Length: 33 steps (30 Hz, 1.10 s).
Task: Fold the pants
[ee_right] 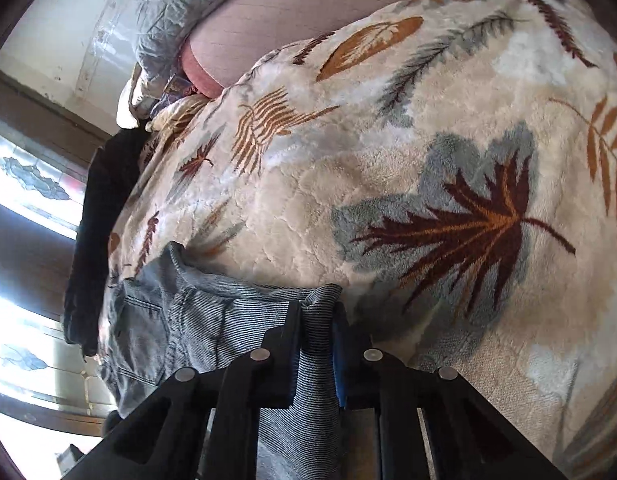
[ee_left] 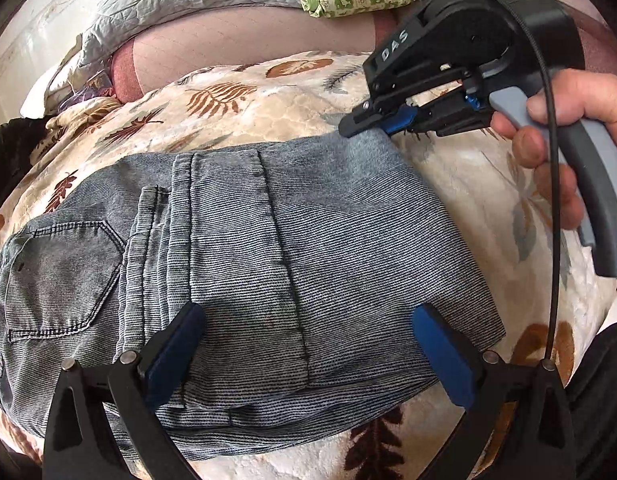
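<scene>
Pinching the far right corner of the folded pants [ee_left: 268, 240], the right gripper [ee_right: 317, 312] is clamping denim; the left gripper [ee_left: 308, 320] is hovering spread over the near edge on the blanket [ee_right: 388, 160].

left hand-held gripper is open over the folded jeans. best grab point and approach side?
Judging by the layout, grip the near right corner of the jeans, coming in from the blanket side. The left hand-held gripper hangs open close by, and that layered edge lies free. The right hand-held gripper already pinches the far corner, so both ends of that edge would be held.
</scene>
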{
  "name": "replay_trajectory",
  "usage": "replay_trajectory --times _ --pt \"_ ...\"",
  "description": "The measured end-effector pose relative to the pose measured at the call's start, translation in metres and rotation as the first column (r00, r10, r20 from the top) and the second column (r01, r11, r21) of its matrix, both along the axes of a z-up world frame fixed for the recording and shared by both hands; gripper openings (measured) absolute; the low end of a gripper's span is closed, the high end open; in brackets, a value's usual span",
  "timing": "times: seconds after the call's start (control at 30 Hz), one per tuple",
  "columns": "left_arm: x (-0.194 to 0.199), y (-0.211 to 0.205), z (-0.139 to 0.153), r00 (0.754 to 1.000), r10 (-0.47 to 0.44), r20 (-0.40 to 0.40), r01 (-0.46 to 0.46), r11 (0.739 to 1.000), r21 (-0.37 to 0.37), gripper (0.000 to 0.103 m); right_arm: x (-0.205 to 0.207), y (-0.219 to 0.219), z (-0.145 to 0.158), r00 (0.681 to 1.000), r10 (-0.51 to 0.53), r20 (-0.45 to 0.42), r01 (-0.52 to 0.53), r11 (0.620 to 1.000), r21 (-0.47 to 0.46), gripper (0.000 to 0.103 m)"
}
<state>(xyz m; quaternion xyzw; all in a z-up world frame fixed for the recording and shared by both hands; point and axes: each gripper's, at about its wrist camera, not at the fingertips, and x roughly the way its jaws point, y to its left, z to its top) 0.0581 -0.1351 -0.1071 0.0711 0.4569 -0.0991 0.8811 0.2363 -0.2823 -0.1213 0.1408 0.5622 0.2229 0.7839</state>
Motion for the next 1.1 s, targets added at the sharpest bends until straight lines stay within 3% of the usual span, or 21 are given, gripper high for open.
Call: replay_trajectory --times 0.03,0.07,0.13,0.2,0.3,0.4,0.53,0.57,0.63,0.7,0.77,0.9,1.03,1.1 --pt "0.001 0.0 0.0 1.0 -0.001 0.0 0.001 1.0 0.002 0.103 0.001 0.005 -0.008 1.0 0.013 0.0 -0.013 0.998 -0.063 0.015" --pt "0.002 -0.001 -0.001 1.0 -0.001 -0.003 0.001 1.0 0.005 0.103 0.001 0.006 -0.014 1.0 0.014 0.002 -0.014 0.997 -0.07 0.015" --pt "0.004 -0.001 0.001 1.0 -0.004 -0.008 0.004 1.0 0.003 0.103 0.001 -0.002 -0.01 1.0 -0.005 0.003 0.005 1.0 -0.013 0.019" --pt "0.004 0.0 0.005 1.0 -0.005 -0.021 0.005 1.0 -0.011 0.103 -0.004 -0.016 0.001 0.999 -0.05 0.0 0.05 0.998 0.039 0.029" --pt "-0.003 0.012 0.018 1.0 0.012 0.0 -0.012 0.997 -0.074 0.103 -0.025 -0.027 0.028 0.997 -0.061 0.057 0.056 0.995 0.085 0.029" --pt "-0.015 0.03 0.031 0.997 0.056 0.055 -0.052 0.995 -0.08 0.103 -0.053 -0.029 0.039 0.998 -0.04 0.05 0.034 0.992 0.126 0.029" --pt "-0.013 0.052 0.024 0.993 0.114 0.032 -0.112 0.992 -0.06 0.103 -0.086 -0.026 0.022 0.998 -0.022 -0.058 0.038 0.958 0.285 0.029" --pt "-0.009 0.056 0.017 0.991 0.13 0.002 -0.13 0.99 -0.053 0.103 -0.091 -0.023 0.013 0.996 -0.017 -0.082 0.04 0.954 0.297 0.031" --pt "0.002 0.057 -0.001 0.988 0.129 -0.081 -0.133 0.99 -0.048 0.103 -0.095 -0.02 -0.011 0.989 -0.033 -0.145 0.066 0.97 0.233 0.035" --pt "-0.001 0.058 0.004 0.99 0.133 -0.051 -0.136 0.989 -0.06 0.103 -0.096 -0.026 -0.019 0.984 -0.062 -0.166 0.107 0.954 0.278 0.035" --pt "-0.007 0.061 0.014 0.99 0.136 -0.04 -0.139 0.987 -0.084 0.103 -0.101 -0.029 -0.007 0.987 -0.069 -0.142 0.111 0.943 0.315 0.037" --pt "-0.03 0.082 0.037 0.984 0.179 0.016 -0.173 0.968 -0.18 0.103 -0.125 -0.031 0.012 0.995 -0.091 -0.047 0.102 0.926 0.363 0.061" --pt "-0.061 0.127 0.058 0.958 0.274 0.084 -0.24 0.929 -0.282 0.103 -0.146 -0.024 -0.003 0.997 -0.083 0.004 0.077 0.935 0.345 0.062" --pt "-0.072 0.163 0.064 0.927 0.364 0.088 -0.314 0.884 -0.346 0.103 -0.154 -0.027 -0.007 0.995 -0.096 0.026 0.081 0.933 0.35 0.062"
